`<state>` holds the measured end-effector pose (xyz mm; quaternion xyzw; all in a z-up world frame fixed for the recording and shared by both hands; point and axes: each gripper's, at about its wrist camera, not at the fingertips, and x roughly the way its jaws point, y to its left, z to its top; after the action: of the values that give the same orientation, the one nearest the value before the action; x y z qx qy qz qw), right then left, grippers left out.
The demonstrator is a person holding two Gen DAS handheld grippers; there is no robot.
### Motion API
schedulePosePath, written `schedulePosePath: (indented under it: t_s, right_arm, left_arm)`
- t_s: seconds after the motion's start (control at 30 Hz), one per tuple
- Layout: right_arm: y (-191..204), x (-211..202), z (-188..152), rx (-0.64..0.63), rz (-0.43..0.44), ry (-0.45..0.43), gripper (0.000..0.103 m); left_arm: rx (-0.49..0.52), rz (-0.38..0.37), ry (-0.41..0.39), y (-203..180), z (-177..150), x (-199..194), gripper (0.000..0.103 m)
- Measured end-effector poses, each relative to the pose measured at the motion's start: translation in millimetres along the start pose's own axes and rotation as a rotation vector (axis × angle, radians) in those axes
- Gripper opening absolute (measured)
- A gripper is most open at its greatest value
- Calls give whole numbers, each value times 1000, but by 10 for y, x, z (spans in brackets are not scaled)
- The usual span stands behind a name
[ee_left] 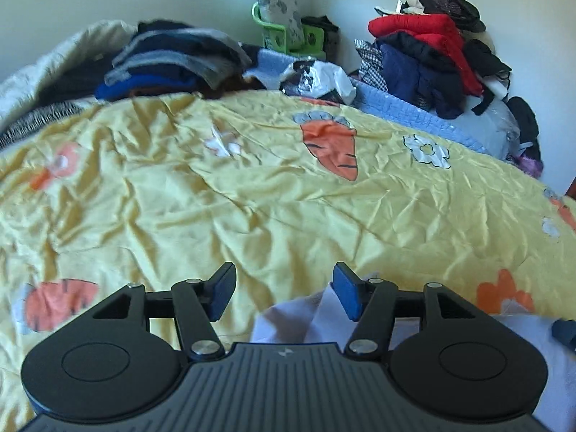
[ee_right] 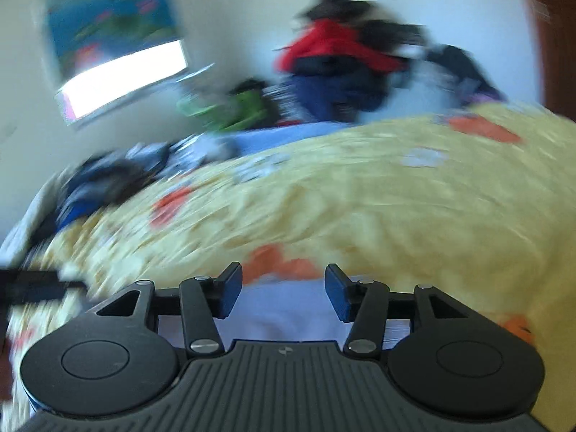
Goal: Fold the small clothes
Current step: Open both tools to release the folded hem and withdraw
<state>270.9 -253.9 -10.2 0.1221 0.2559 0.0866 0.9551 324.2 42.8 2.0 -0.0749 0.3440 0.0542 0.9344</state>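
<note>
Left tongs (ee_left: pixel 284 291) parted wide above the yellow bedspread (ee_left: pixel 252 198), nothing pinched, pale garment (ee_left: pixel 288 320) lying crumpled just below and toward the right pad, seemingly brushing it. Right tongs (ee_right: pixel 282 295) likewise spread, empty, hovering over a smooth pale stretch of the same kind of cloth (ee_right: pixel 284 309) on the bed, picture badly smeared. Far beyond the left tongs, folded dark stack (ee_left: pixel 172 61) at the bed's far edge and a heap of red and navy coats (ee_left: pixel 428 54) against the wall.
</note>
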Motion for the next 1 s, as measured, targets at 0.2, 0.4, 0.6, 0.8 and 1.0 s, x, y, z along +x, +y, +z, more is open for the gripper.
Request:
schedulePosePath:
  t_s: [0.2, 0.4, 0.6, 0.8, 1.0]
  right_arm:
    - [678, 441, -172, -295, 175, 305, 57]
    - [852, 897, -35, -312, 57, 269, 61]
    - [786, 753, 86, -177, 32, 138, 59]
    - [1129, 921, -186, -333, 180, 300, 56]
    - [1059, 883, -38, -257, -47, 136, 60]
  left_arm:
    - [164, 46, -64, -210, -148, -172, 71]
    - [101, 95, -135, -137, -161, -315, 80]
    - [118, 101, -113, 3, -185, -317, 81]
    - [104, 98, -70, -36, -331, -233, 81]
    - [201, 69, -45, -188, -450, -227, 81]
